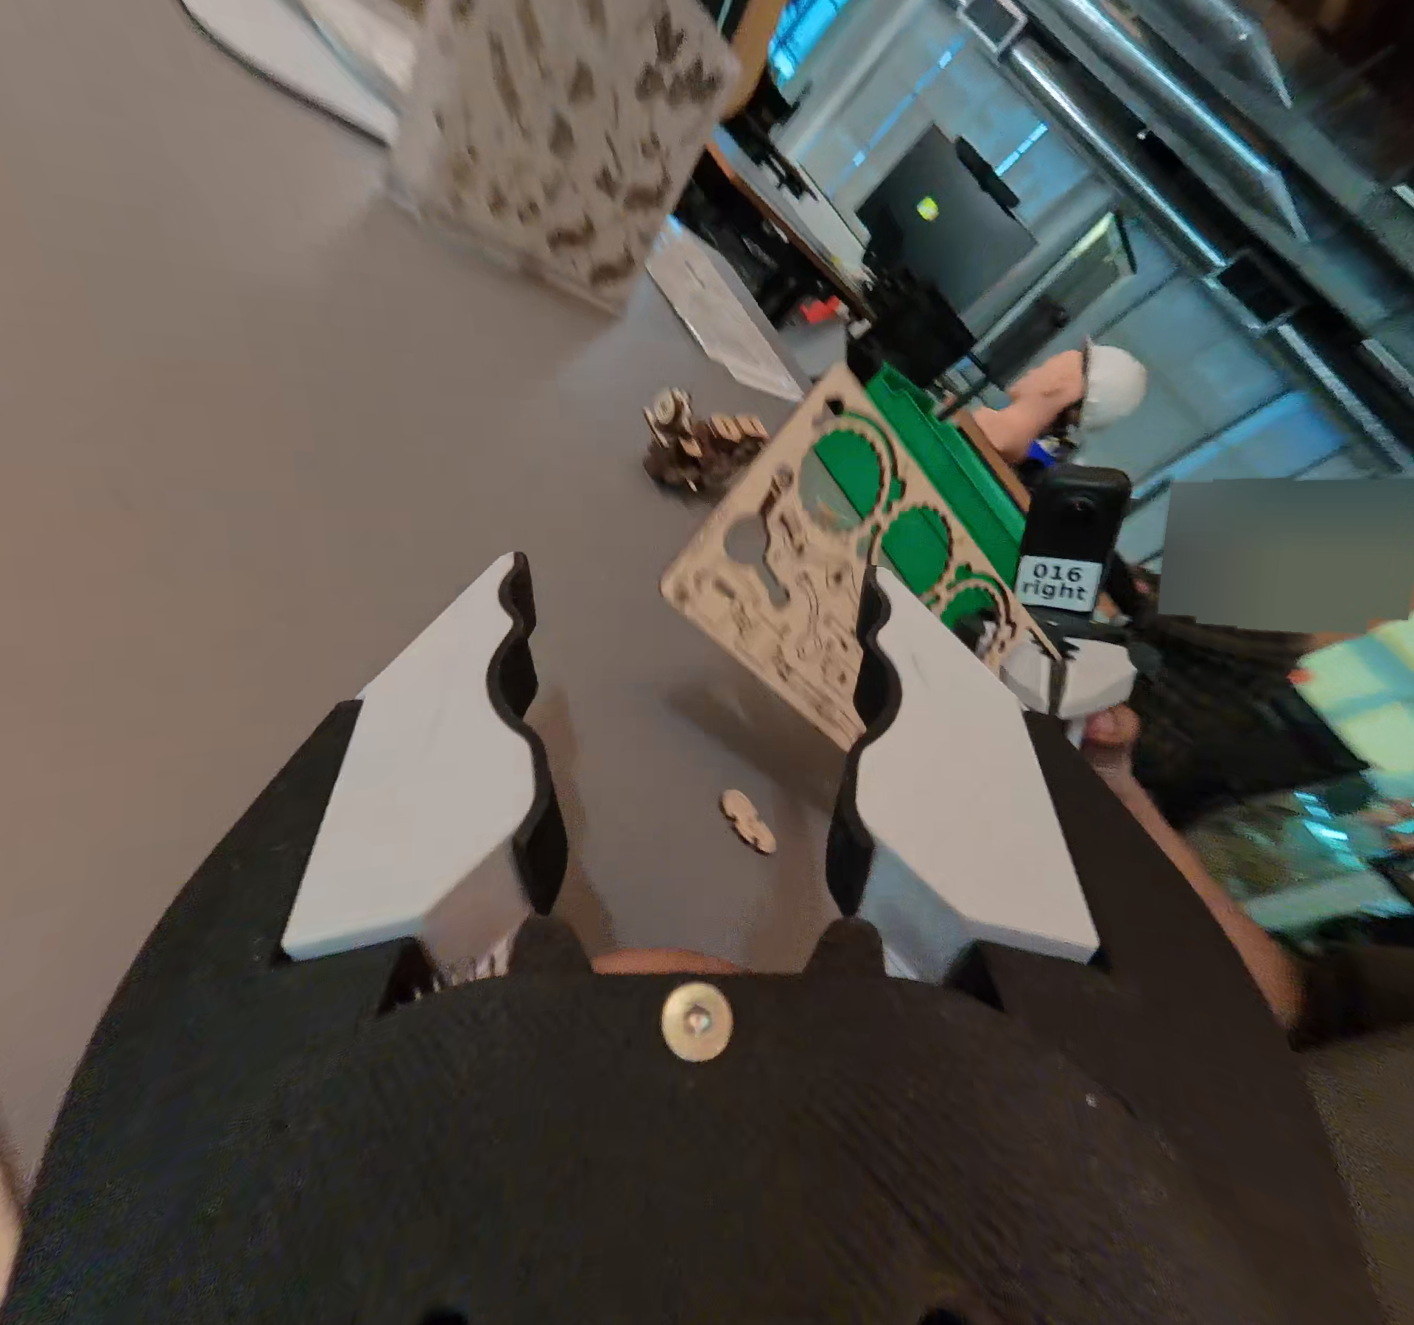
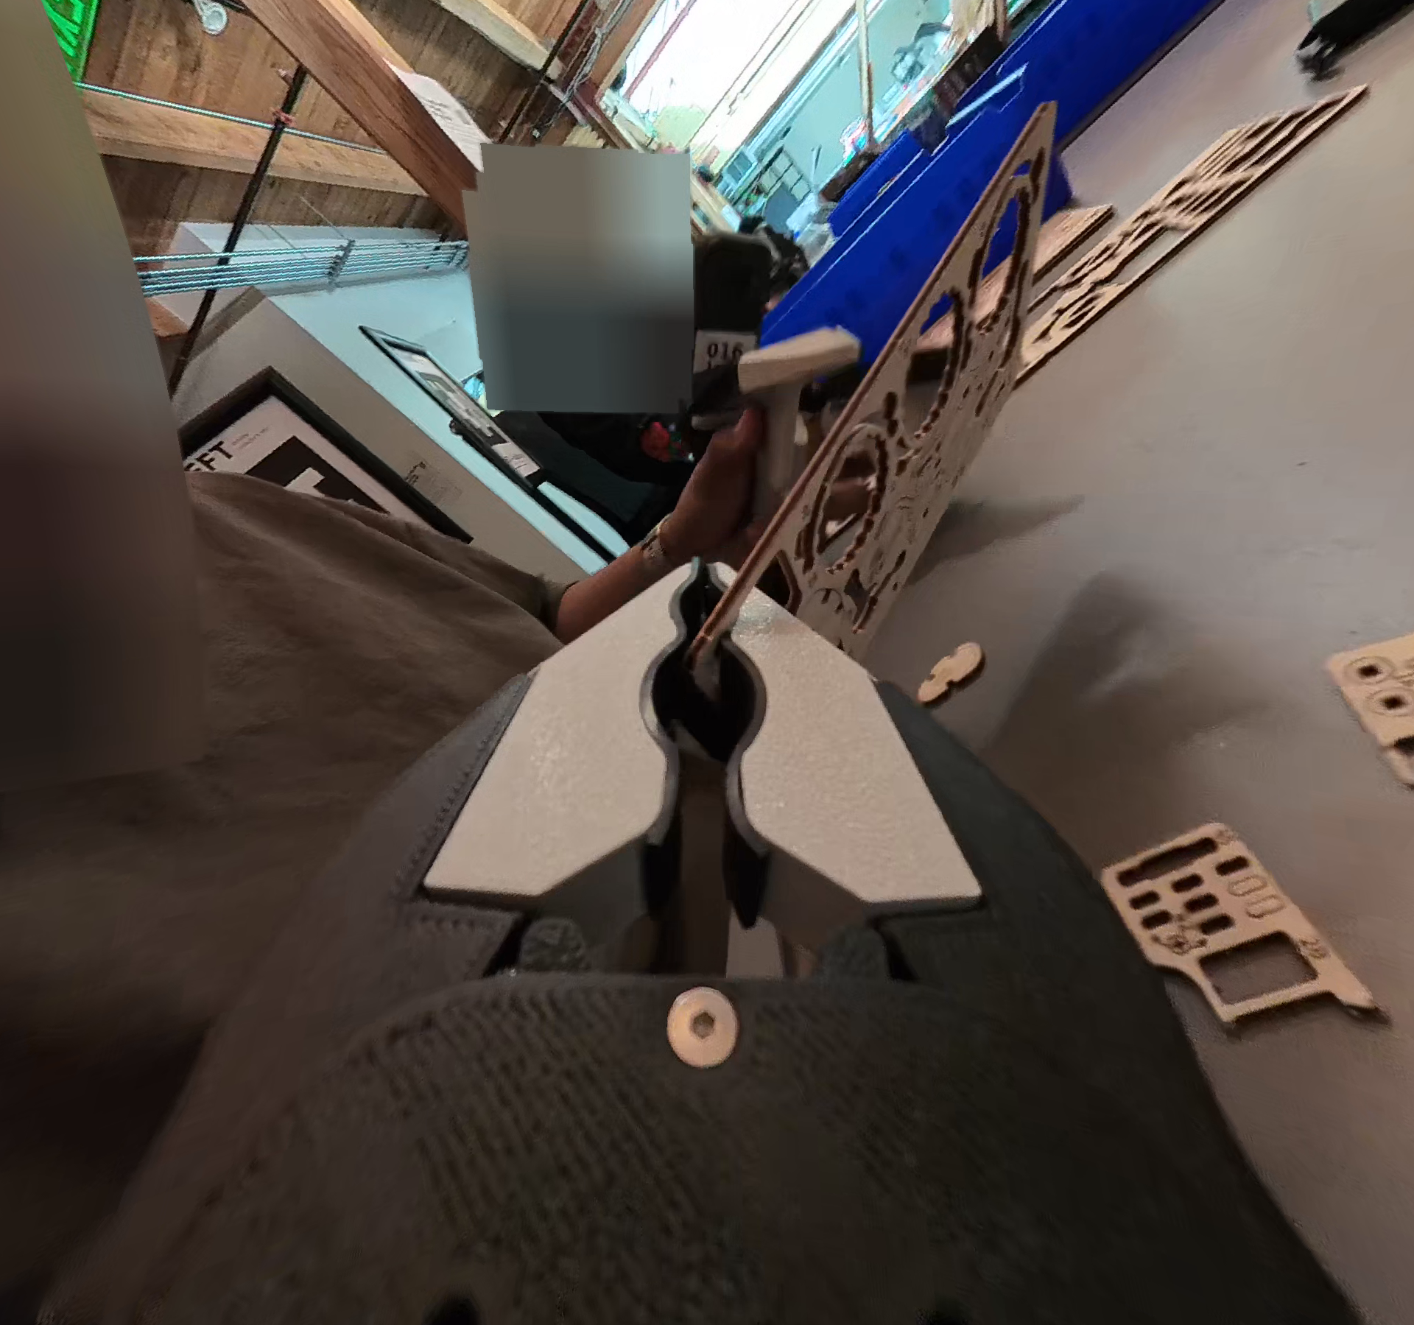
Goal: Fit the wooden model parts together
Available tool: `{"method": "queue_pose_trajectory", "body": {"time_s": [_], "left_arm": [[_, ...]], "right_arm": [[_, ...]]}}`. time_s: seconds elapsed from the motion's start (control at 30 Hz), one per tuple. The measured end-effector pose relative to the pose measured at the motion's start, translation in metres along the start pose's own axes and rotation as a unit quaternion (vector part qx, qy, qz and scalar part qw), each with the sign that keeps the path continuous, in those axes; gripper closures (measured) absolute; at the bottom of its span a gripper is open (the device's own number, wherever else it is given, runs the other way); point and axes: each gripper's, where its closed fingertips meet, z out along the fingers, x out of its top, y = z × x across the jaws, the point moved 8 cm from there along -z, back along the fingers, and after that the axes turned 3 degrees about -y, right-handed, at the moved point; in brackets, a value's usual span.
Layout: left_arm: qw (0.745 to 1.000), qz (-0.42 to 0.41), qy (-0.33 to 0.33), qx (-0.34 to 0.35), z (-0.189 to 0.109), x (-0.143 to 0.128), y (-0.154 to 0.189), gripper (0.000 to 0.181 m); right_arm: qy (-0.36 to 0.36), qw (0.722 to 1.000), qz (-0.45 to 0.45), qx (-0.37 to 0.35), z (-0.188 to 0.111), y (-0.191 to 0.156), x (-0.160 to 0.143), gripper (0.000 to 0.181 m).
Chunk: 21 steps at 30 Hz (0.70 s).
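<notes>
From the left wrist view, the left gripper [image 1: 692, 676] hangs with jaws spread wide and empty over the grey bench [image 1: 229, 446]. A small loose wooden piece [image 1: 748, 821] lies on the bench between them, likely the next pick; a half-built model [image 1: 700, 446] sits well beyond.

From the right wrist view, the right gripper [image 2: 708, 626] has its jaws clamped on the corner of a laser-cut plywood sheet [image 2: 903, 446], held tilted, its gear-shaped openings already punched out. Other spent sheets [image 2: 1232, 921] lie nearby.

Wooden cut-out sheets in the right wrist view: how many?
4: one sheet gripped upright, a long one lying behind it, two small ones lying at right. Others may be hidden.
</notes>
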Motion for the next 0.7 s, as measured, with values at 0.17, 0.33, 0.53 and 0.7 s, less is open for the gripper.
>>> {"method": "queue_pose_trajectory", "body": {"time_s": [0.17, 0.33, 0.53, 0.7], "left_arm": [[0.993, 0.111, 0.013, -0.028, -0.008, 0.01, 0.017, 0.097], [0.974, 0.14, -0.107, -0.141, 0.003, -0.013, 0.042, 0.115], [0.905, 0.317, -0.267, -0.097, 0.016, -0.048, 0.056, 0.117], [0.892, 0.374, -0.249, -0.058, 0.018, -0.054, 0.064, 0.122]], "right_arm": [[-0.071, 0.981, 0.151, 0.096, 0.008, 0.007, -0.02, 0.181], [-0.136, 0.964, 0.194, 0.124, 0.021, 0.003, -0.037, 0.181], [-0.16, 0.957, 0.213, 0.11, 0.026, 0.007, -0.044, 0.181], [-0.159, 0.963, 0.202, 0.086, 0.031, 0.009, -0.045, 0.181]]}}
